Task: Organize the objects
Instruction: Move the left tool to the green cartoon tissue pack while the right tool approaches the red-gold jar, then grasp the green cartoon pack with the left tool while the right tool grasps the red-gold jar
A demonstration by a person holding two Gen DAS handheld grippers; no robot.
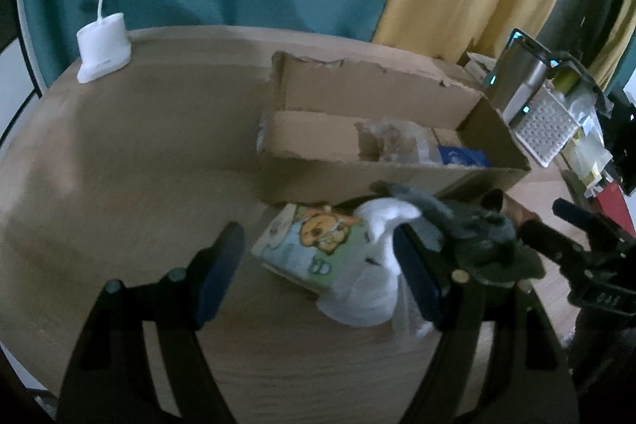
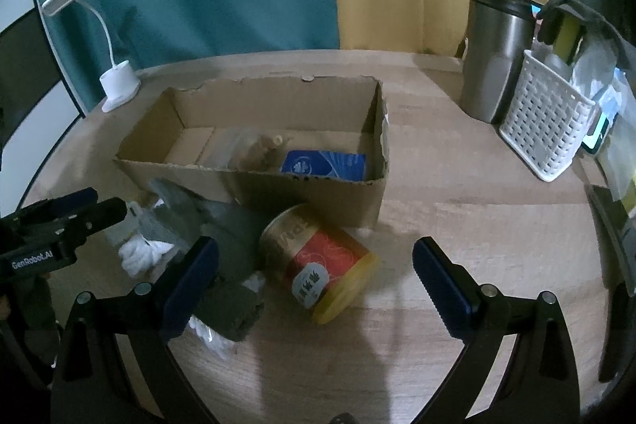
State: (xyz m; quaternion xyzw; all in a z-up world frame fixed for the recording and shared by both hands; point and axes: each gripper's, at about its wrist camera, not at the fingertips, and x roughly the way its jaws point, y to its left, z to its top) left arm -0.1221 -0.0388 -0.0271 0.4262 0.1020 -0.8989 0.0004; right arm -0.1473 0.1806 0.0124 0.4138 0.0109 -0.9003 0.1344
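the left gripper (image 1: pixel 318 265) stands partly open with nothing held; between its blue pads (image 1: pixel 216 275) lie a cartoon-printed pack (image 1: pixel 306 245) and a white sock (image 1: pixel 373 265), neither of them pressed. the far jaw sits right against the white cloth, so the claw looks lined up to close on the pack or the sock, though which one cannot be told. a grey sock (image 1: pixel 469 229) is heaped just past that jaw, partly over the white one.

the right gripper (image 2: pixel 316 285) is also open and empty, its jaws spread wide around a red and gold can (image 2: pixel 318 261) that lies on its side without touching either pad. the wide spread probably suits the can's round body, which could roll if nudged from one side only.

the cardboard box (image 2: pixel 318 193) serves as the landmark and likely the goal for the loose items: its top is torn off, which leaves easy entry from above. inside it already rest a blue card pack (image 2: pixel 324 163) and a clear bag (image 2: pixel 246 146) of something pale. the can, socks and printed pack all lie just in front of the box's near wall, on the wooden table (image 2: pixel 477 245). to the left of the box and behind it stands a white lamp (image 2: pixel 119 86); well to its right stand a steel mug (image 2: pixel 495 62) and a white basket (image 2: pixel 548 130), apparently not part of the sorting.
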